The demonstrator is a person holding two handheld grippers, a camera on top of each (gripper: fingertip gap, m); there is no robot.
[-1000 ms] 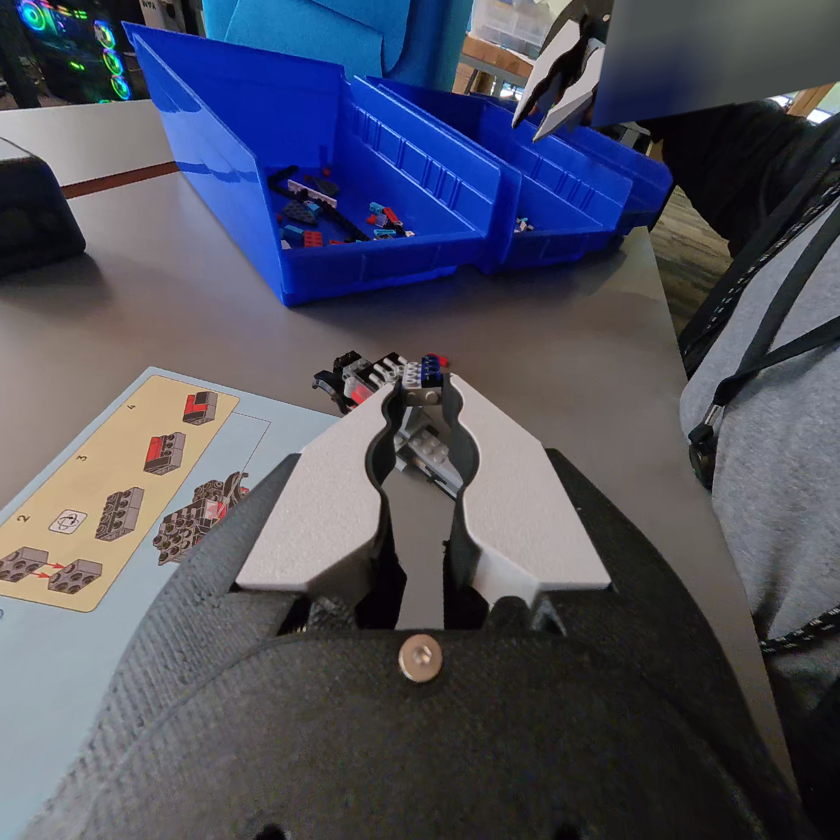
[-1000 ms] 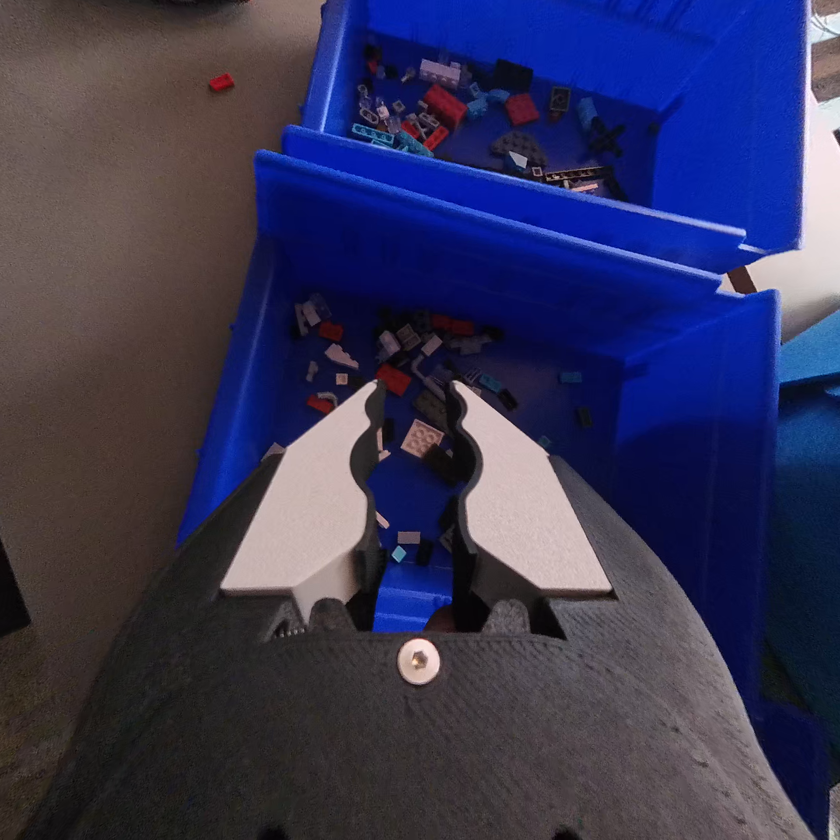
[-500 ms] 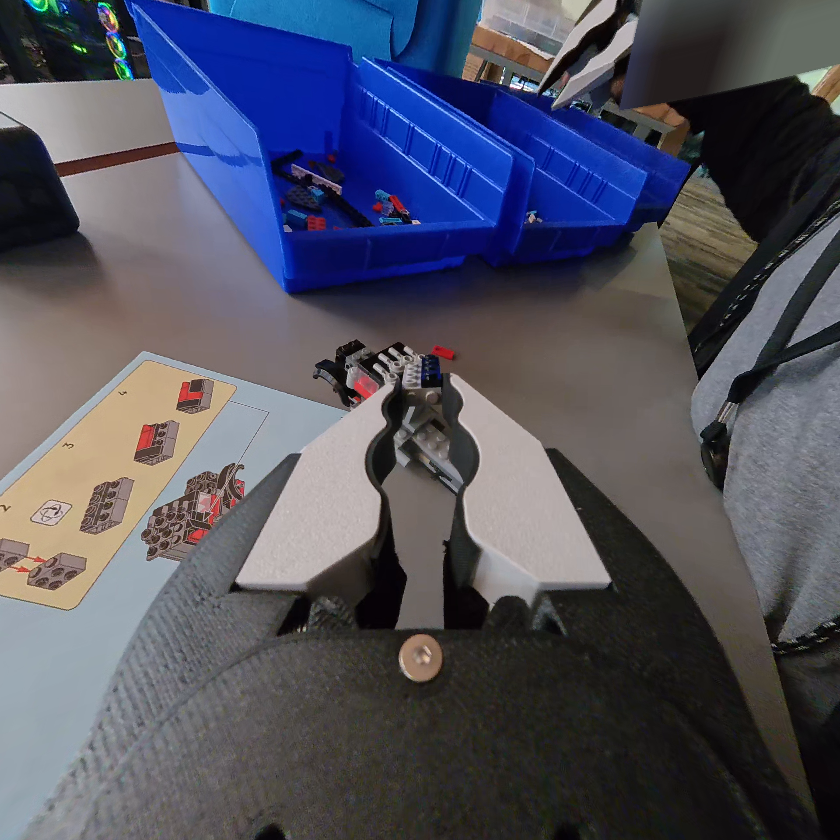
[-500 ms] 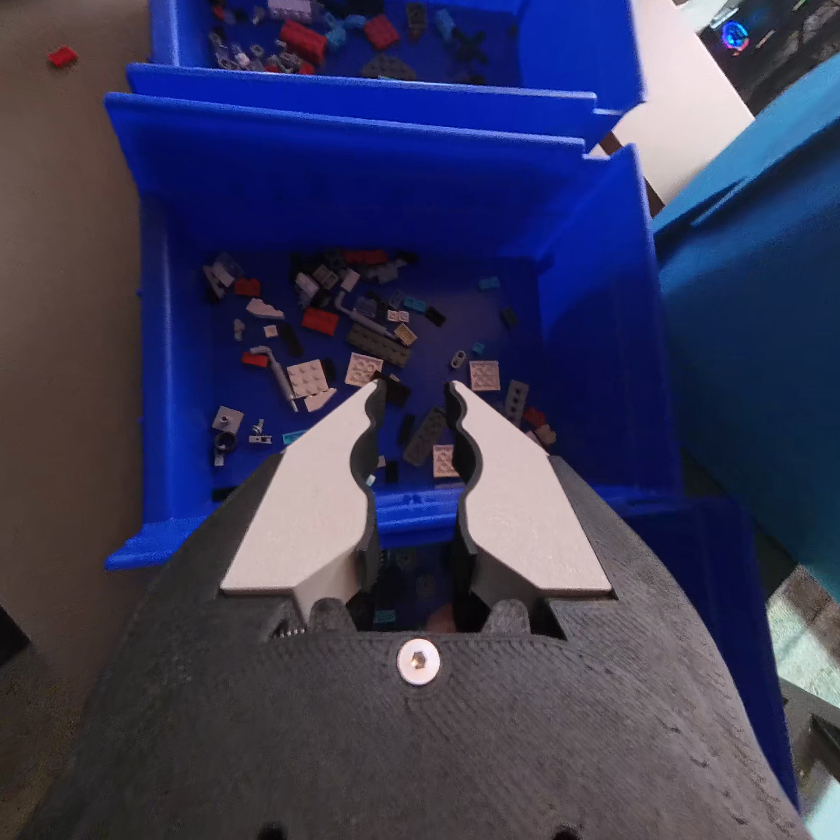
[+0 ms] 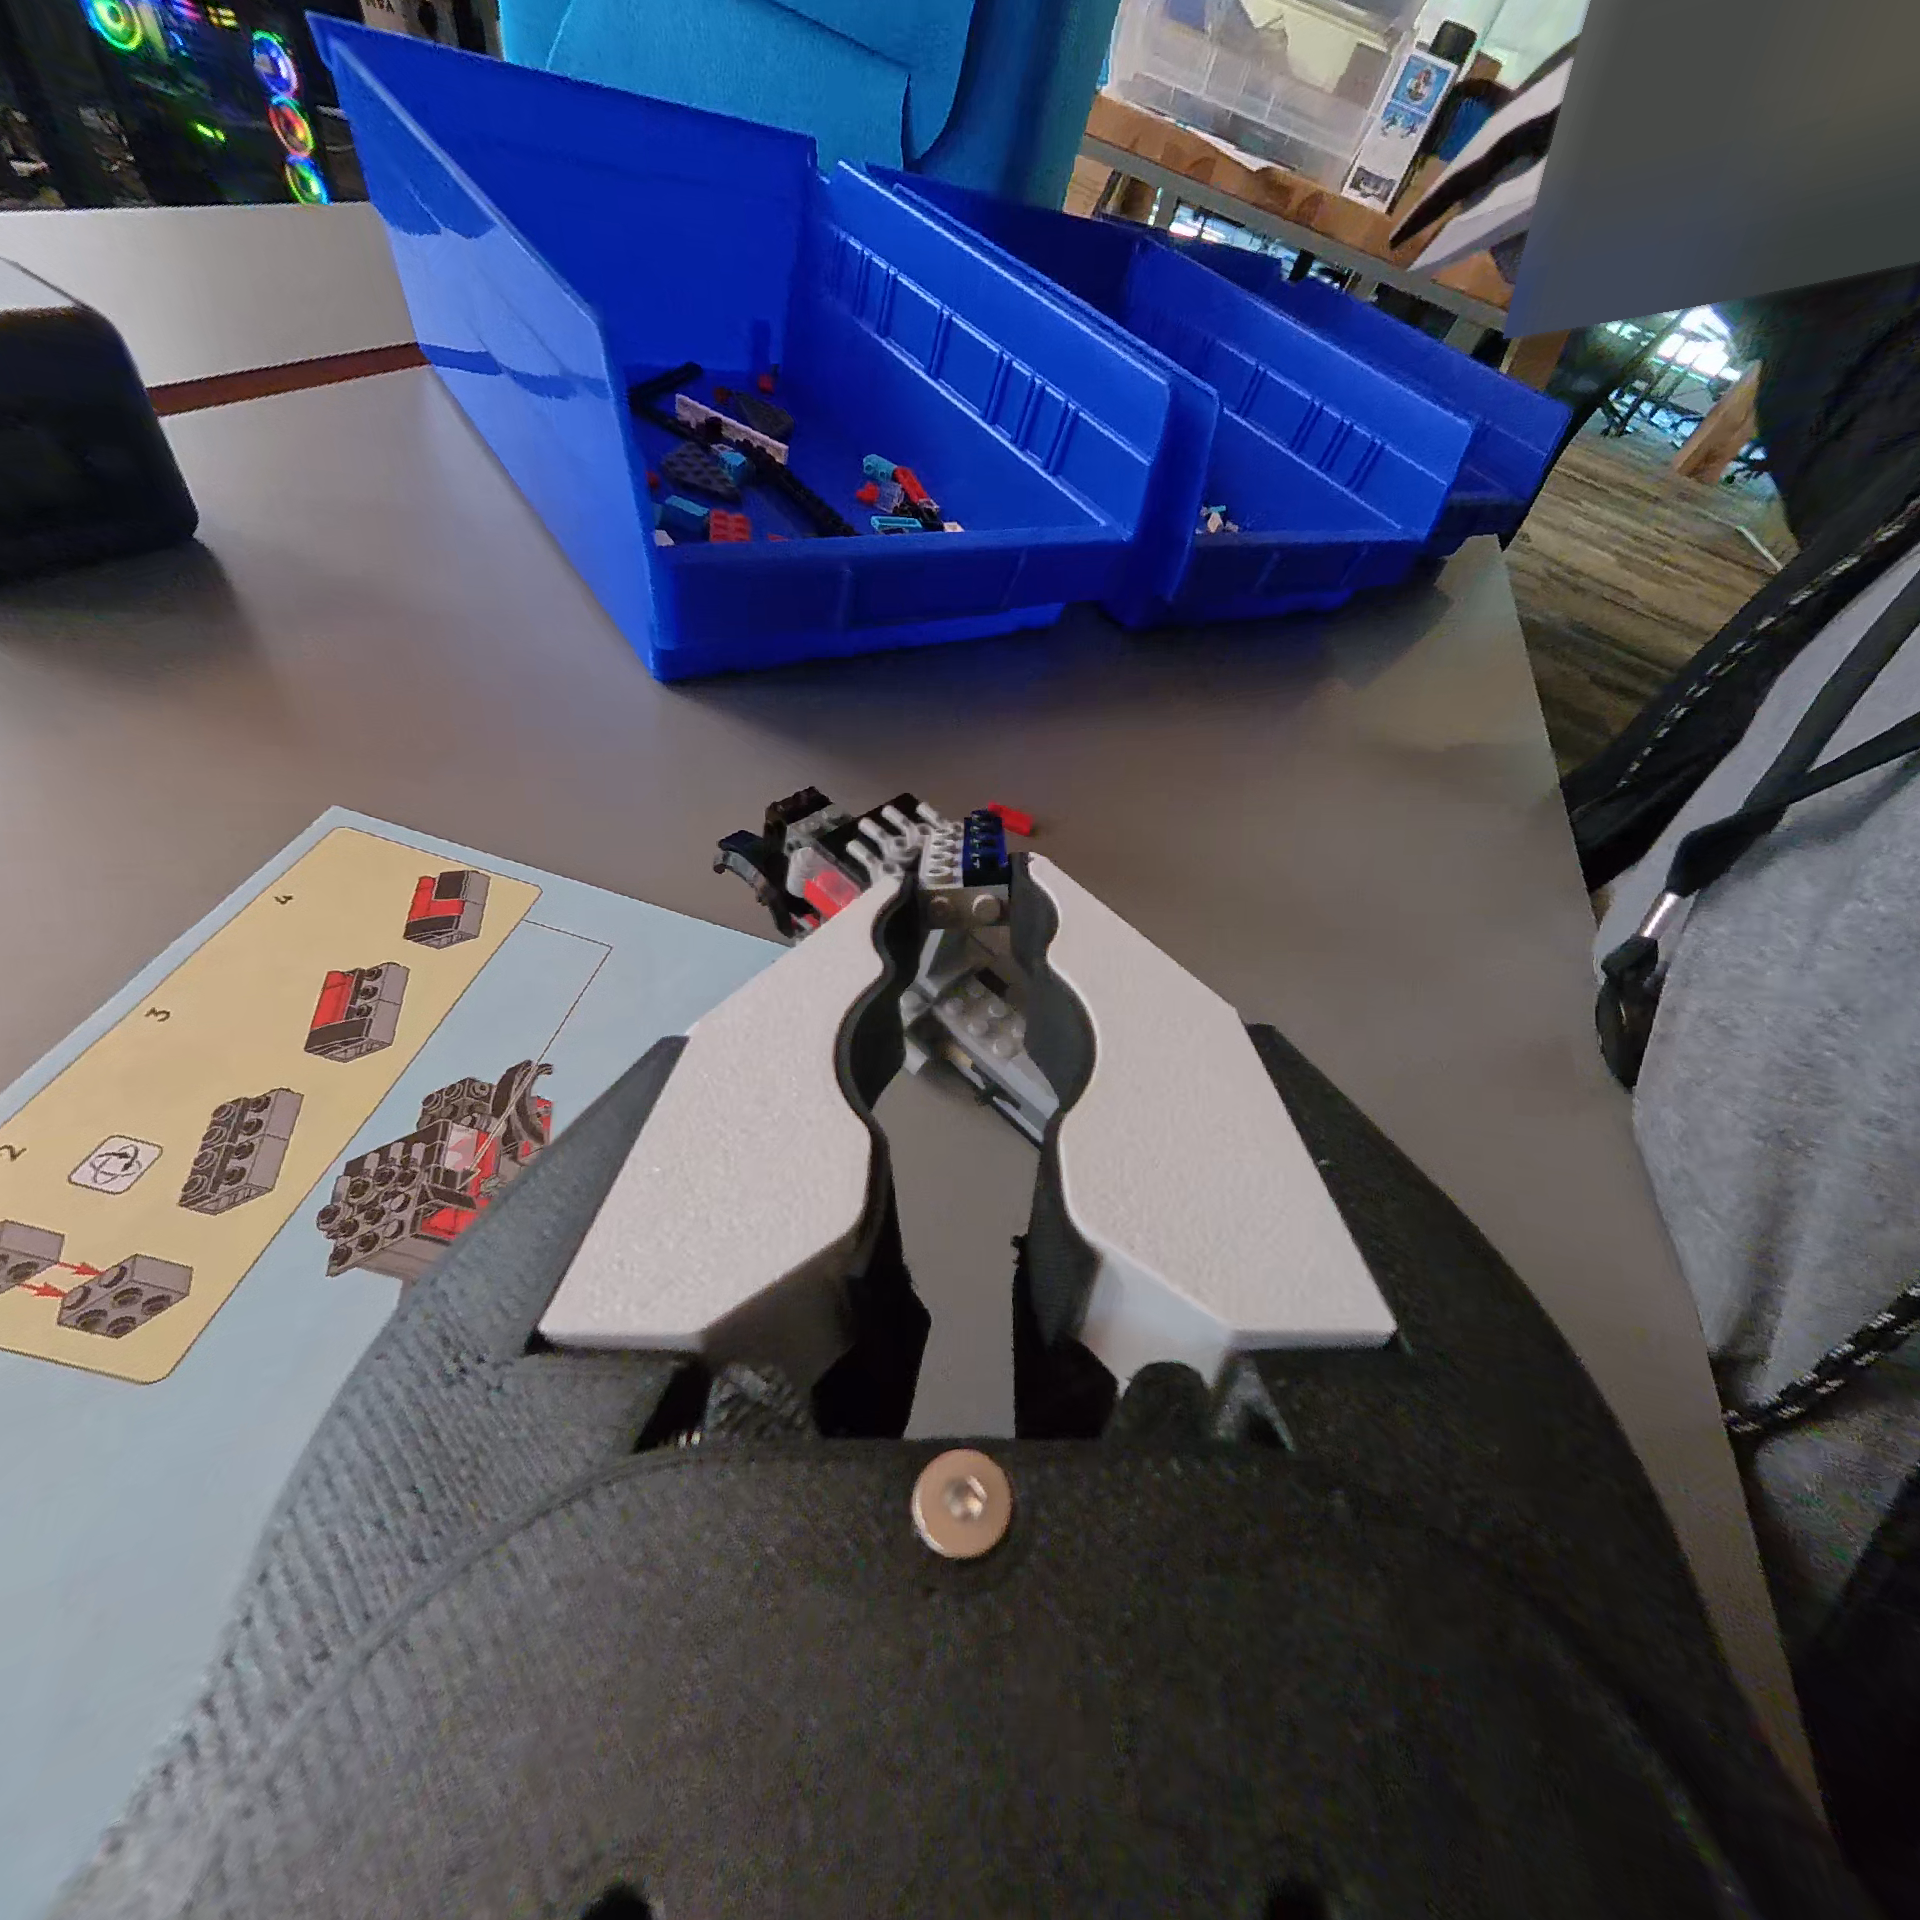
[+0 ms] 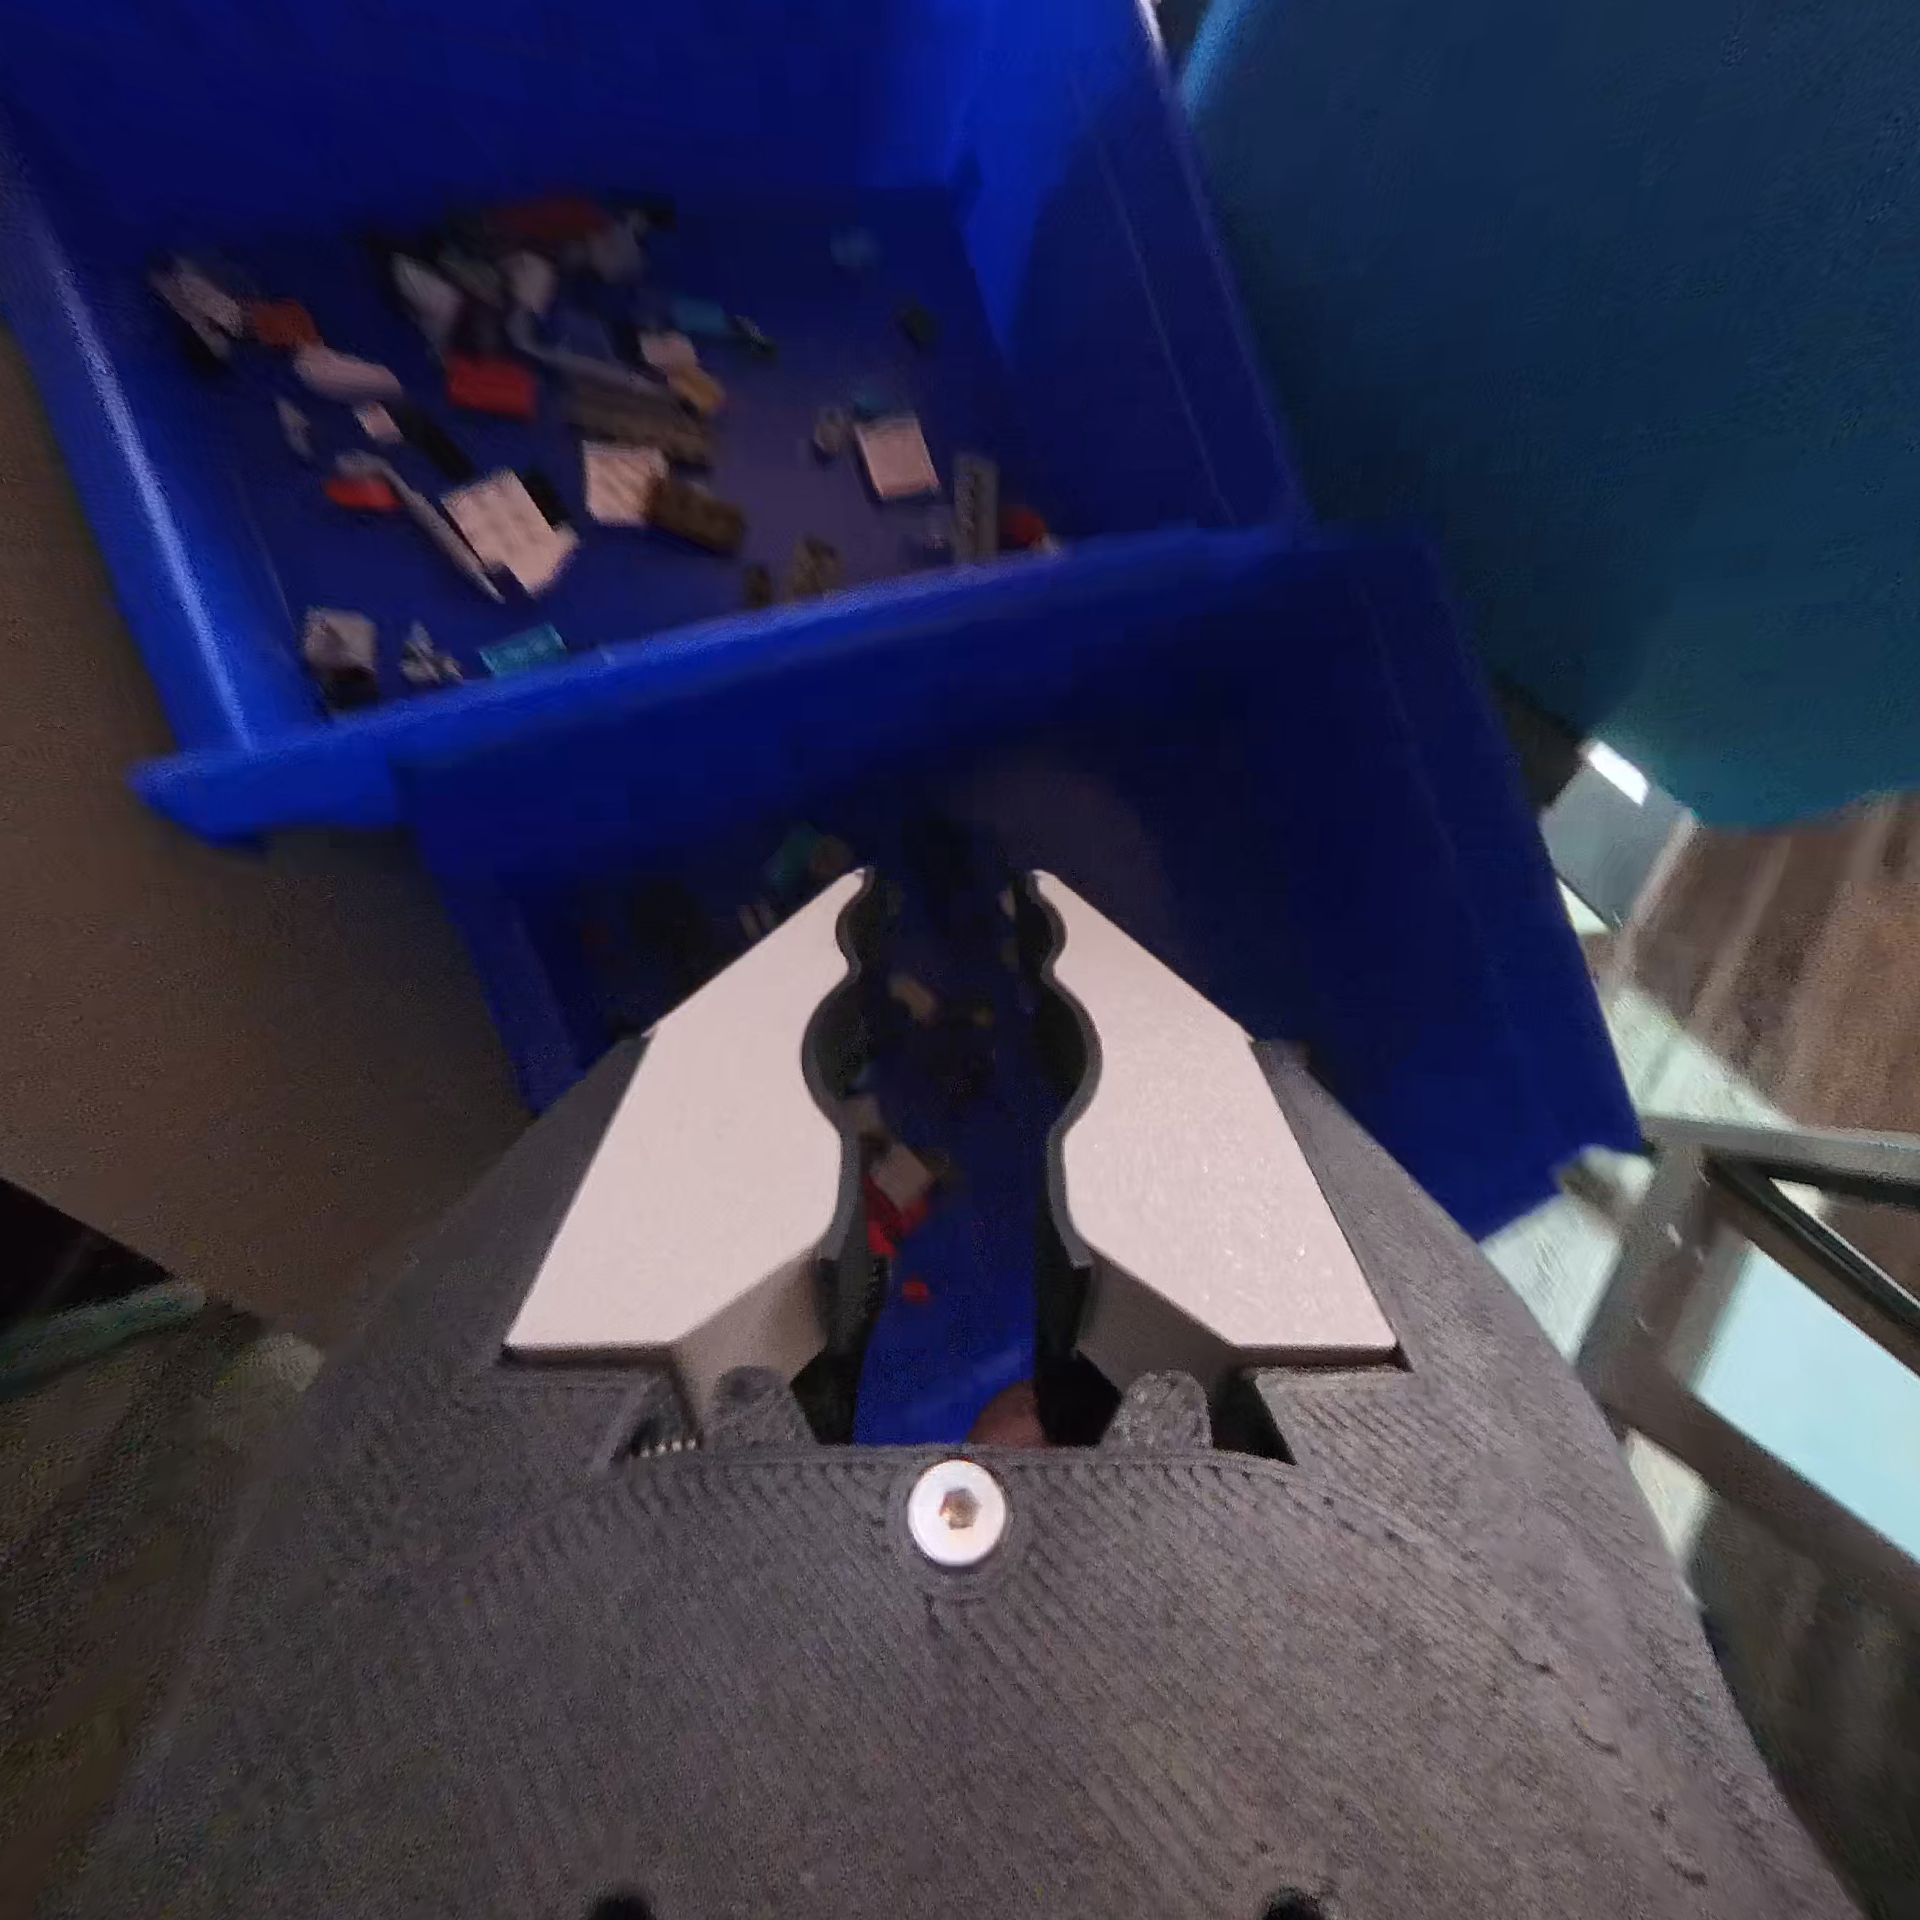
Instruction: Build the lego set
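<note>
My left gripper (image 5: 964, 894) is shut on the grey end of a part-built lego model (image 5: 883, 852) of black, grey, red and blue bricks, held low over the grey table (image 5: 1195, 748). The instruction sheet (image 5: 260, 1039) lies to its left. My right gripper (image 6: 945, 883) is open and empty above a blue bin (image 6: 1351, 790) of loose pieces; the view is blurred. Its tips also show far off in the left wrist view (image 5: 1475, 197), above the bins. A small red brick (image 5: 1010, 819) lies just behind the model.
Several blue bins (image 5: 582, 270) stand side by side at the back of the table, with loose bricks (image 5: 769, 468) inside. A second bin of pieces (image 6: 135, 488) shows in the right wrist view. A black object (image 5: 73, 457) sits far left. A person in grey (image 5: 1787, 1039) stands at the right table edge. Some 55 cm of space lies between my two pairs of fingers. The left tips stand about 25 cm off the black object (image 5: 73, 457).
My right gripper has moved across the bins, from over one bin to over its neighbour, still open. My left gripper has kept its hold on the model, shifting only slightly.
</note>
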